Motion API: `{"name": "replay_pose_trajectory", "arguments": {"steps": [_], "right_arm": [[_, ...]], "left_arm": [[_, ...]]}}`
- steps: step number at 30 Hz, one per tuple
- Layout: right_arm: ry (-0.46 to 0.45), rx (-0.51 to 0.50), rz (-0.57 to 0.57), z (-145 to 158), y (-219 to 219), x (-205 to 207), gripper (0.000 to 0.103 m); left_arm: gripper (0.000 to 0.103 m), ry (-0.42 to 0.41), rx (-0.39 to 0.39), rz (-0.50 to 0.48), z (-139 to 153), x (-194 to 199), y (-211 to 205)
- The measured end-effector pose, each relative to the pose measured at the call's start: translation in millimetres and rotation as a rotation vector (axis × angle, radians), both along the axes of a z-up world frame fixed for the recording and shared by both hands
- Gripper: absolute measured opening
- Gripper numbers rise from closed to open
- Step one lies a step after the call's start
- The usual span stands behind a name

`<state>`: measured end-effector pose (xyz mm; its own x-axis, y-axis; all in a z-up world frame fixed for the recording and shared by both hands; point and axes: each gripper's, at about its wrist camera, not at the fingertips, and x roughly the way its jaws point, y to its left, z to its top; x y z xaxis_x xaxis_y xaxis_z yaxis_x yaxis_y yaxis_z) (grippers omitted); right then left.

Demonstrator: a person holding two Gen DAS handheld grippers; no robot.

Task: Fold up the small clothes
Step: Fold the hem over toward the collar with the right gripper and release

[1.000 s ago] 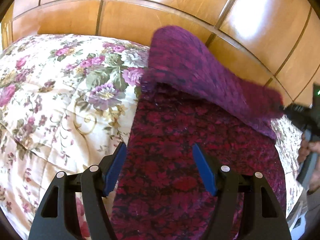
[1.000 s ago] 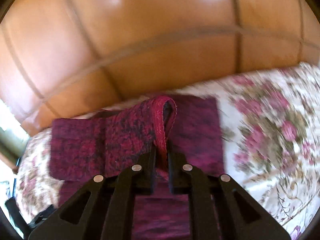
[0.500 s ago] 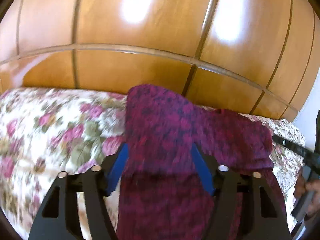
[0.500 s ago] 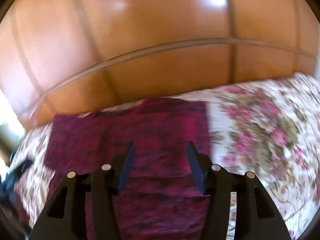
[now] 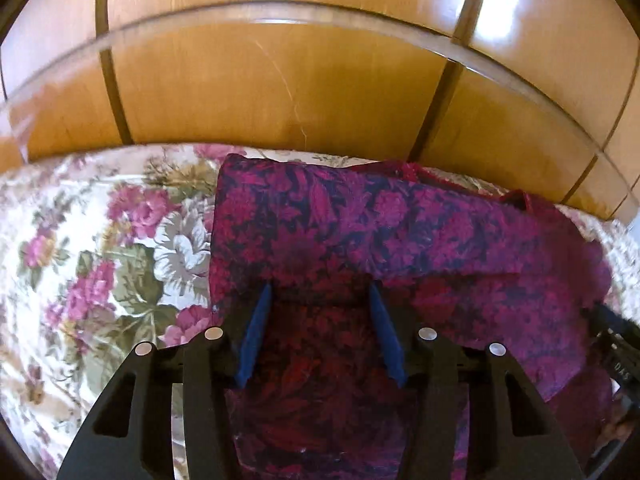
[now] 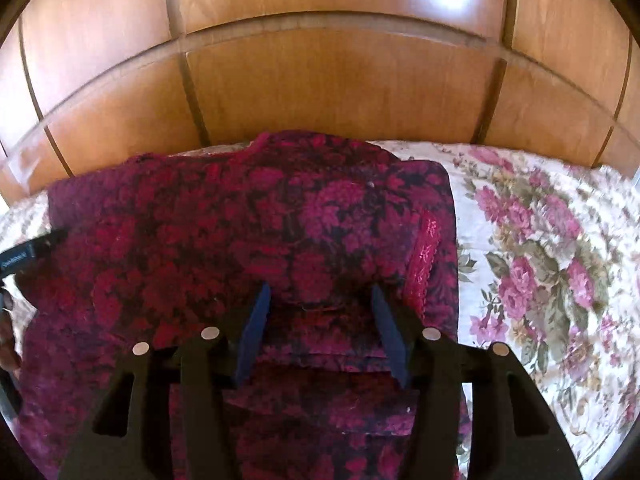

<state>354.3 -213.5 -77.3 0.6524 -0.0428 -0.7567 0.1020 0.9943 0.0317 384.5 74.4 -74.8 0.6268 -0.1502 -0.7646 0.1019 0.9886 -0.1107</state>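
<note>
A dark red and purple patterned knit garment [image 5: 400,232] lies folded on a floral bedspread [image 5: 100,264]. Its far part is laid back over its near part. My left gripper [image 5: 320,292] is open and empty, just above the fold's near edge at the garment's left side. In the right wrist view the same garment [image 6: 240,220] fills the middle, with a shiny red trim strip [image 6: 424,264] at its right. My right gripper [image 6: 320,292] is open and empty above the fold edge. The left gripper's tip [image 6: 36,248] shows at the left edge.
A glossy wooden headboard [image 5: 280,88] rises right behind the garment, also in the right wrist view [image 6: 340,92]. Floral bedspread [image 6: 540,248] extends to the right of the garment. The other gripper [image 5: 616,352] and a hand show at the far right.
My right gripper let go of the garment's edge and opened. The raised flap now lies flat over the lower part. Both grippers tilted up and drew back a little.
</note>
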Motion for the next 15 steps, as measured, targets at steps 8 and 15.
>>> {"name": "replay_pose_trajectory", "arguments": {"steps": [8, 15], "right_arm": [[-0.029, 0.042, 0.028, 24, 0, -18, 0.085], [-0.01, 0.096, 0.07, 36, -1, -81, 0.093]], "left_arm": [[0.051, -0.062, 0.008, 0.06, 34, -68, 18], [0.06, -0.102, 0.027, 0.073, 42, -151, 44]]}}
